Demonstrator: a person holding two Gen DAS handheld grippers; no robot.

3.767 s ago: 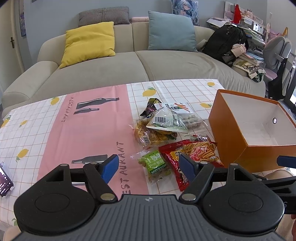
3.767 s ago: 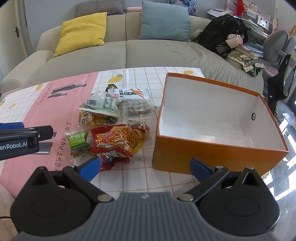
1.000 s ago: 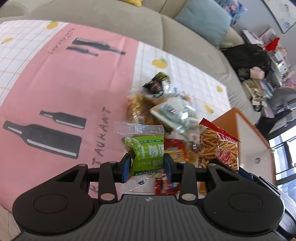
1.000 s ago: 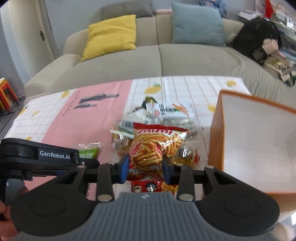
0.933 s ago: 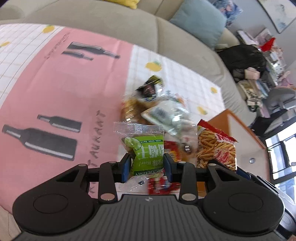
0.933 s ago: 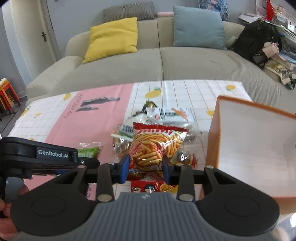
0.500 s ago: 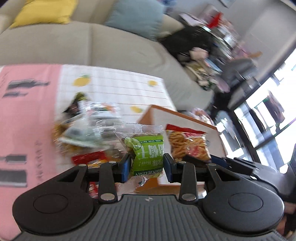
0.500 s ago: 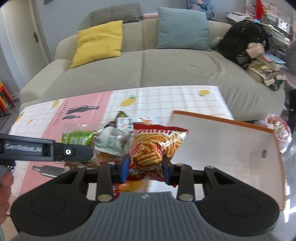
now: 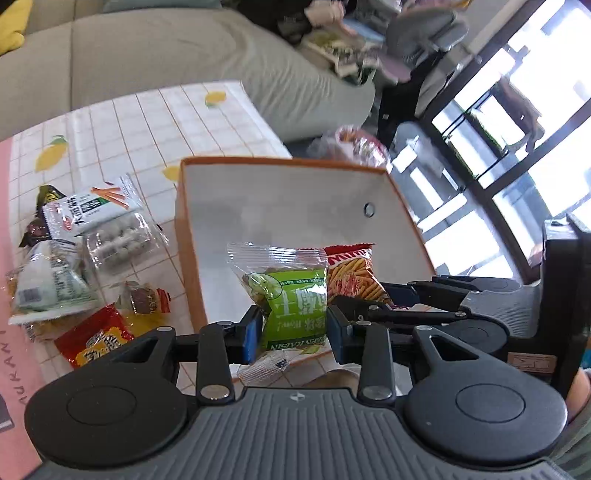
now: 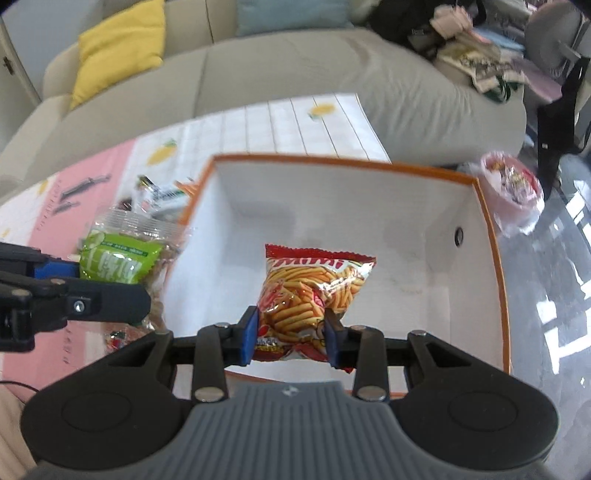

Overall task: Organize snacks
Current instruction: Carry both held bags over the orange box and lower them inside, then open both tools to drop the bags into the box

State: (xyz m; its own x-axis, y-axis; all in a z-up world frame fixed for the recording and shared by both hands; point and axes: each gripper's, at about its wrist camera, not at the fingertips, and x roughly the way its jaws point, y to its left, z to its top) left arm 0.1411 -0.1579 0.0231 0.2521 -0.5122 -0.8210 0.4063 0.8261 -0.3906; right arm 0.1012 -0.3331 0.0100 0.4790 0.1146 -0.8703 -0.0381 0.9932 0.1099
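Note:
My left gripper [image 9: 294, 334] is shut on a green raisin packet [image 9: 291, 299] and holds it above the near left wall of the orange box [image 9: 186, 236]. My right gripper [image 10: 290, 339] is shut on a red bag of stick snacks [image 10: 314, 291] and holds it over the box's white inside [image 10: 388, 236]. The red bag [image 9: 351, 273] shows just right of the green packet in the left wrist view. The green packet [image 10: 118, 258] shows left of the box in the right wrist view.
Several loose snack packets [image 9: 85, 236] lie on the checked and pink tablecloth [image 9: 122, 122] left of the box. A beige sofa [image 10: 258, 74] with a yellow cushion [image 10: 118, 48] stands behind the table. A window and chair [image 9: 424, 33] are to the right.
Both grippers picked up their packets from the table, lifted them and swung right. They now hang at the orange box, the red bag over its inside.

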